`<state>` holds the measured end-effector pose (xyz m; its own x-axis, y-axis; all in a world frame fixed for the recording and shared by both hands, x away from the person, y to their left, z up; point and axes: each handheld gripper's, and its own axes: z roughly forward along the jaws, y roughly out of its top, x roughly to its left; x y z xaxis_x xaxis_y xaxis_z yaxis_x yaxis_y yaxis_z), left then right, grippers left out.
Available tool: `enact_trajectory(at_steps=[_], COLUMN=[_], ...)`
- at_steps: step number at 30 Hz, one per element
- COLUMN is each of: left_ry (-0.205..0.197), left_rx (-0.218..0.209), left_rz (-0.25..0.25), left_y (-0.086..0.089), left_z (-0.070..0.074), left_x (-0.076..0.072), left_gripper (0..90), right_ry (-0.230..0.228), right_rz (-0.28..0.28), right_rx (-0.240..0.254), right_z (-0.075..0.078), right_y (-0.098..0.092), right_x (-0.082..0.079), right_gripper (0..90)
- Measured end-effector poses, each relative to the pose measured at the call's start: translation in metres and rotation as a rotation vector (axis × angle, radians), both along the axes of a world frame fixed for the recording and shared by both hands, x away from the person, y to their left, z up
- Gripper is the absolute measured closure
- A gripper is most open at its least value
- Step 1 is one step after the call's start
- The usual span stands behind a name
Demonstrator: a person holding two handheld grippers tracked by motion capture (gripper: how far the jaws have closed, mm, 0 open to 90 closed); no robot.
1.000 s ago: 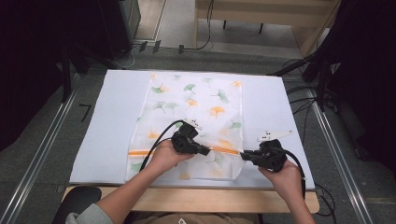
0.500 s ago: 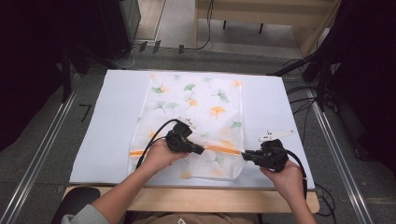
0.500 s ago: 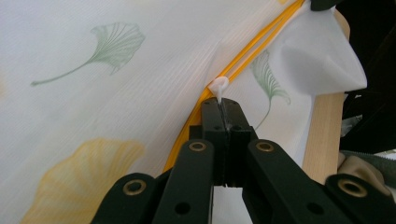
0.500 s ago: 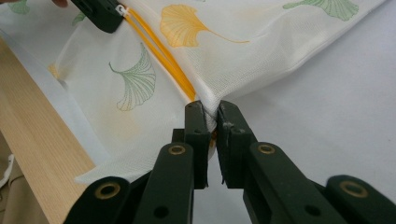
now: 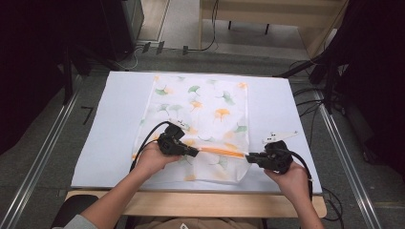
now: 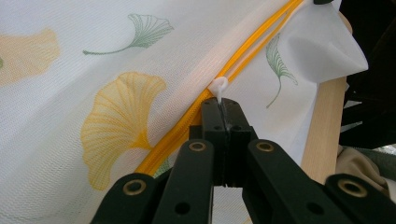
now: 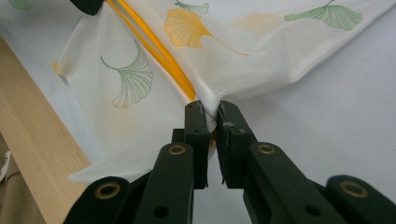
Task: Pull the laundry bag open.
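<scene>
Along the orange zipper (image 5: 217, 150), our left gripper (image 5: 195, 153), clamped on the pull tab (image 6: 218, 87), has slid leftward; right gripper (image 5: 248, 157) pinches the mesh bag (image 5: 205, 105) corner, so it's opening.

Bare white sheet (image 5: 114, 124) flanks the mesh bag (image 5: 210, 102); only the bag obstructs mid-table.

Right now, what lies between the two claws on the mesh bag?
A stretch of orange zipper runs between the left claw and the right claw, across the white leaf-print mesh bag; the high view shows it.
</scene>
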<state>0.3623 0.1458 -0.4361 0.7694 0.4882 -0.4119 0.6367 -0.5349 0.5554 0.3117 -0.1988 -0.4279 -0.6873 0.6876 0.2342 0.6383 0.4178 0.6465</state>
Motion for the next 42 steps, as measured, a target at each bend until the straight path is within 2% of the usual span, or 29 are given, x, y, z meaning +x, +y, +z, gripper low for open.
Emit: enact_trajectory(at_steps=[27,31,37,42], left_ry=[0.008,0.018,0.029,0.033], left_rx=[-0.007,-0.019,-0.005,0.014], left_rz=[0.006,0.011,0.026,0.019], left_y=[0.0,0.002,0.011,0.026], left_z=[0.0,0.001,0.001,0.005], left_x=[0.001,0.002,0.005,0.004], left_gripper=[90.0,90.0,90.0,90.0], right_ry=[0.008,0.002,0.006,0.007], right_rz=[-0.003,0.002,0.002,0.003], right_rx=[0.0,0.004,0.002,0.003], right_z=[0.0,0.0,0.0,0.0], right_y=[0.0,0.0,-0.001,-0.002], right_x=[0.0,0.0,0.0,0.0], right_gripper=[85.5,85.5,85.4,85.3])
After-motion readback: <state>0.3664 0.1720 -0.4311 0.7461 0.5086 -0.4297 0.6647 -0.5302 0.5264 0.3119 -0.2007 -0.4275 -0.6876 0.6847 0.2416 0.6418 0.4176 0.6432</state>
